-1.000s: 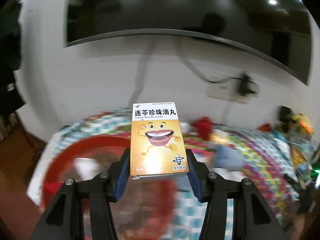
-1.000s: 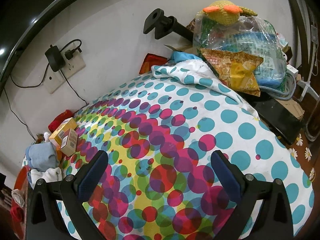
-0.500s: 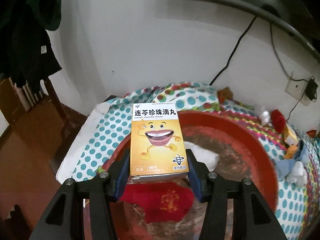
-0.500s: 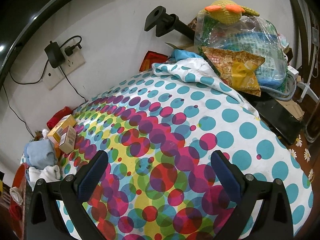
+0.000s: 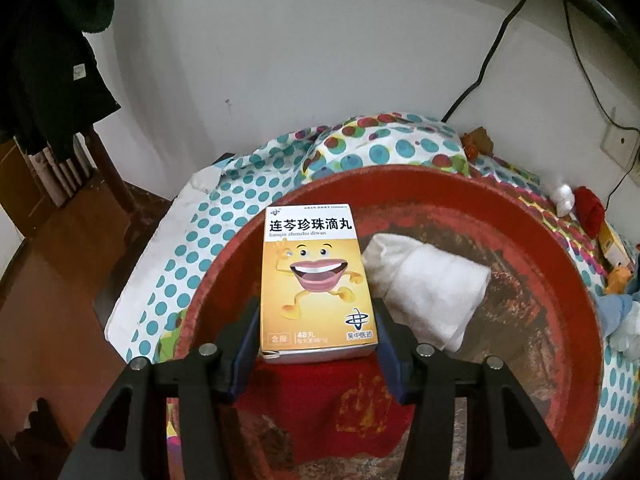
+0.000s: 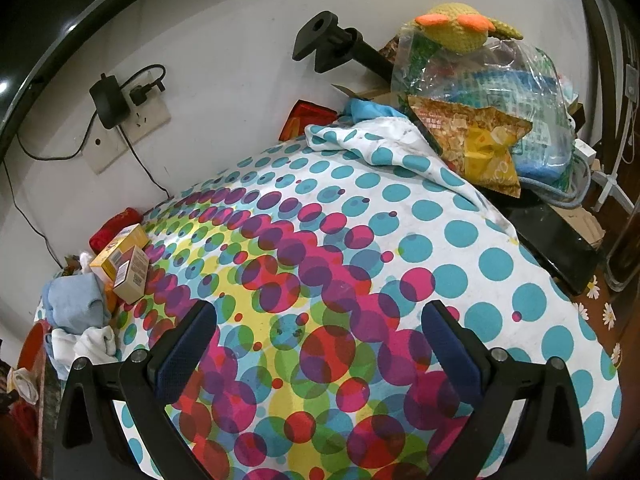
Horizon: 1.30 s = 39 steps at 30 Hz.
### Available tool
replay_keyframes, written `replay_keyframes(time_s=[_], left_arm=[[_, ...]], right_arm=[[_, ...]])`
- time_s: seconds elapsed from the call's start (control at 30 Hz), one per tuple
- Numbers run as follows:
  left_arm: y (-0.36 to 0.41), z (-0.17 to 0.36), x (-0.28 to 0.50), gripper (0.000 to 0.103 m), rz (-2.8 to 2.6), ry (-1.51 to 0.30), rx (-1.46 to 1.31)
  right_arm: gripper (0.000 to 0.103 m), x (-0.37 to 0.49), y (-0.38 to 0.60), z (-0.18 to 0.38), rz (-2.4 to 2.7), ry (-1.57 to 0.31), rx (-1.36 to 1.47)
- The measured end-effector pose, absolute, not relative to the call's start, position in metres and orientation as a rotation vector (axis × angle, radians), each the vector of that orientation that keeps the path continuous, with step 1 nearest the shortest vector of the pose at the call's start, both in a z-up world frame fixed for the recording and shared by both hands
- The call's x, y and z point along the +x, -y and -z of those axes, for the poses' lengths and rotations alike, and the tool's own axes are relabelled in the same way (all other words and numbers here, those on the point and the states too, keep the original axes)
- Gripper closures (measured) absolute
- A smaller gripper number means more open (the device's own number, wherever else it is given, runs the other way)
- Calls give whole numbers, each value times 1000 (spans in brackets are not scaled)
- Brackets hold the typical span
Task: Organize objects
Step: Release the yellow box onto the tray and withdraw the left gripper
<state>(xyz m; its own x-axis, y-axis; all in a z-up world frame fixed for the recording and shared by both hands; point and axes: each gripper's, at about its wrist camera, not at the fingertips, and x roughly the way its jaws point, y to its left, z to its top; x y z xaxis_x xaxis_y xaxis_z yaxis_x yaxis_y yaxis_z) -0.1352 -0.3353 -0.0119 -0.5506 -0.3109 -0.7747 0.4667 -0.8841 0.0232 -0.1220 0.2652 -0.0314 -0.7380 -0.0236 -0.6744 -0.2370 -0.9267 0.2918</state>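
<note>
My left gripper is shut on a yellow medicine box with a cartoon mouth, held above a large red round tray. In the tray lie a white folded cloth and a red cloth under the box. My right gripper is open and empty over the polka-dot tablecloth. At the left of the right wrist view sit two small boxes, a blue cloth, a white sock and a red item.
A heap of plastic bags with a knitted toy stands at the table's far right, by a black clamp. A wall socket with plugs is behind. A wooden chair and floor lie left of the table.
My left gripper has swung left with the box, from the table's middle to over the red tray, and moved closer down. My right gripper has barely moved.
</note>
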Motion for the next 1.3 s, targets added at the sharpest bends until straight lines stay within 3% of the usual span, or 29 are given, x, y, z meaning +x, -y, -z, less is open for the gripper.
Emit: replay_keyframes(time_s=[0.47,0.73,0.87,1.0,1.17,1.3], left_arm=[[333,14,-141,46,2406,-241,1232],[308,-54,-76,41,2597,-232,903],[273,-81,-17,27,2732,-183,775],[236,-64,37,27,2822,-174,788],[206,-23,80,27,2896,-254,855],[201,5,92,27,2915,-291,883]], right_arm=[[1,-122,-262,31,-2770,-545,-1080],[1,-122,-261,31,-2763,-541,-1082],[1,-124,-261,31,-2747,-505,-1098],[1,-127,-257,32,-2746,-452,-1123],[1,-133,-233,34,-2685,-238,-1194],[1,-123,-180,26,-2818,-210,-1236]])
